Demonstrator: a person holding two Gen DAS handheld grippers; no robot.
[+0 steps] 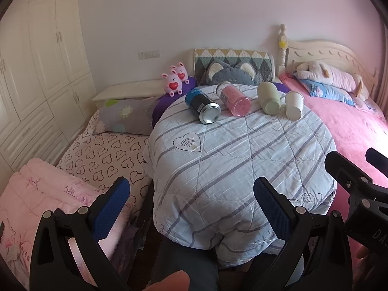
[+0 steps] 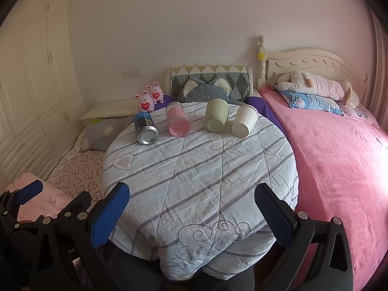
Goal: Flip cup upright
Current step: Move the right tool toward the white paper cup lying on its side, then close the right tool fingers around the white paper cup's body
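Left gripper [image 1: 191, 206] and right gripper [image 2: 191, 211] gape wide, empty. White cup [image 2: 243, 120] lies, apparently sideways, on striped quilt [image 2: 206, 169].

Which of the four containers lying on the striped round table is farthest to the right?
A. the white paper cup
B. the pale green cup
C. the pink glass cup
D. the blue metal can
A: the white paper cup lies rightmost, just beside the pale green cup.
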